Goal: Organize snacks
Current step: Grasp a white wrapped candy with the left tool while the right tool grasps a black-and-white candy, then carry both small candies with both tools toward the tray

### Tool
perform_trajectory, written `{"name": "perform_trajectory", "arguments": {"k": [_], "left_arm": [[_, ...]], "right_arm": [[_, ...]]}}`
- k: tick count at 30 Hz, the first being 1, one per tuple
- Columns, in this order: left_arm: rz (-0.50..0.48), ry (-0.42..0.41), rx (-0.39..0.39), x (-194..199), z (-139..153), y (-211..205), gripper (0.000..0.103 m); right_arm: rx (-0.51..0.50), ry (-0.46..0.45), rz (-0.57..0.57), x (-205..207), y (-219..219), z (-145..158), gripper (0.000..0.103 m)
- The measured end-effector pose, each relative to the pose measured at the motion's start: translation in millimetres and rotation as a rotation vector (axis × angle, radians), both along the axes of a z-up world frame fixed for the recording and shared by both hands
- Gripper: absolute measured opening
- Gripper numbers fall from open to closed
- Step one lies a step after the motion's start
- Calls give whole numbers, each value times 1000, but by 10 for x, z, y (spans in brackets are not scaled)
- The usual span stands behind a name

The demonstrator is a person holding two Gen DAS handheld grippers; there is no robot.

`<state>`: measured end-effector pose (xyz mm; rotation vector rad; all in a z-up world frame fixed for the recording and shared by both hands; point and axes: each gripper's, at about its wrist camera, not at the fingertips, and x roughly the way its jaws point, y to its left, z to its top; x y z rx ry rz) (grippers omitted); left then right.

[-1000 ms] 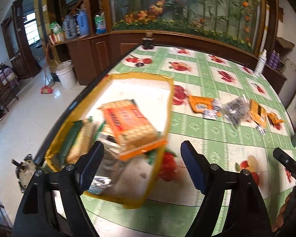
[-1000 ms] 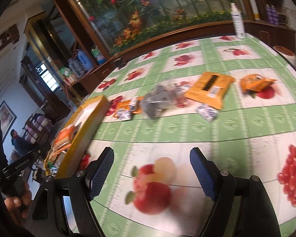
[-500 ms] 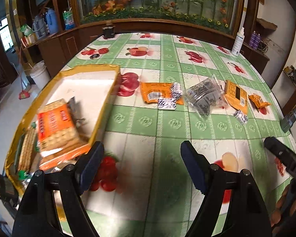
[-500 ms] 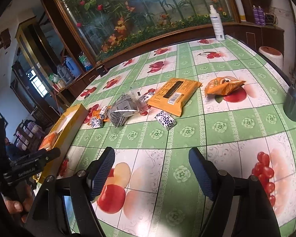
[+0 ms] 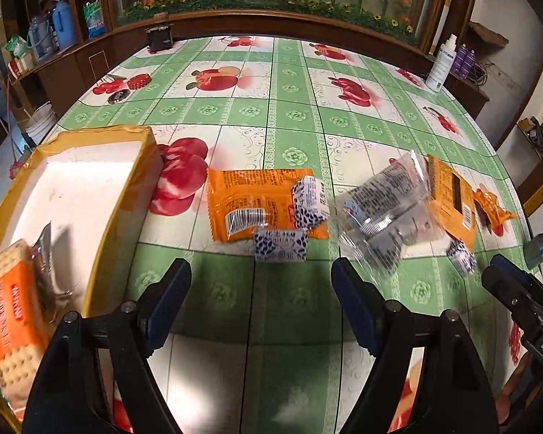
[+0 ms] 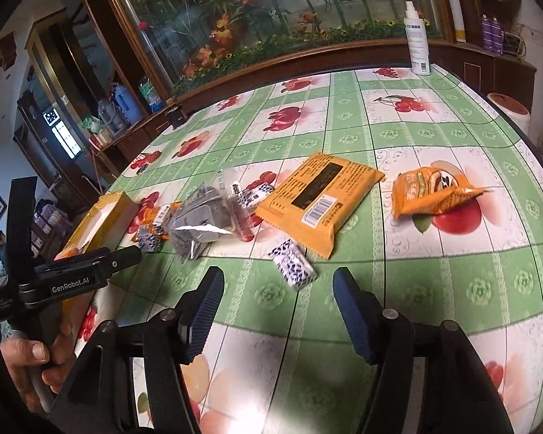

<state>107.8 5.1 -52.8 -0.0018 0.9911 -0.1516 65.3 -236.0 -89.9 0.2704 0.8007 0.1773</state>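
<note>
My left gripper (image 5: 260, 300) is open and empty, just short of a small blue-and-white candy packet (image 5: 280, 244) that lies against an orange snack packet (image 5: 249, 204). A clear bag (image 5: 383, 209) and a flat orange packet (image 5: 452, 199) lie to the right. The yellow tray (image 5: 126, 195) at the left holds a cracker pack (image 5: 9, 322). My right gripper (image 6: 277, 305) is open and empty, just short of another blue-and-white packet (image 6: 293, 264). The flat orange packet (image 6: 318, 195) and a crumpled orange bag (image 6: 427, 195) lie beyond it.
A white spray bottle (image 6: 418, 39) stands at the table's far right edge. A dark box (image 5: 159, 38) sits at the far left edge. A wooden cabinet with a glass front runs behind the table. My left gripper (image 6: 72, 271) shows in the right wrist view.
My left gripper has swung right from above the tray to the loose snacks. My right gripper has moved closer to the small blue-and-white packet. Both stay open.
</note>
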Motion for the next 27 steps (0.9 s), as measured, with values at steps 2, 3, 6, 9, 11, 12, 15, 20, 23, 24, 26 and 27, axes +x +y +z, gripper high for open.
{"name": "perform_trajectory", "arguments": {"k": [2, 3, 6, 9, 11, 12, 15, 20, 23, 24, 26, 27], "left_arm": [[5, 6, 1, 58, -36, -6, 80], [9, 12, -1, 84, -59, -8, 80], [16, 29, -2, 149, -130, -11, 80], [11, 17, 12, 157, -171, -37, 79], [13, -2, 25, 142, -165, -49, 67], [13, -4, 25, 149, -152, -44, 60], [7, -6, -9, 140, -127, -5, 37], [-1, -1, -75, 44, -118, 104, 31], [-1, 8, -119, -39, -112, 175, 31], [0, 11, -131, -71, -109, 197, 31], [3, 9, -146, -147, -85, 231, 31], [4, 4, -151, -196, -60, 244, 31]], "right_arm": [[-11, 7, 8, 80, 24, -14, 65], [-19, 12, 13, 111, 44, -25, 64], [-54, 25, 34, 203, 125, -58, 64], [-98, 47, 54, 277, 221, -119, 58], [-122, 66, 61, 309, 268, -173, 52], [-140, 56, 59, 305, 284, -170, 49], [-177, 60, 49, 334, 294, -177, 30], [-167, 58, 34, 278, 245, -172, 20], [-135, 39, 27, 172, 213, -118, 20], [-129, 29, 27, 140, 213, -89, 20], [-115, 12, 26, 46, 213, -27, 20], [-106, 6, 27, 5, 217, 0, 20]]}}
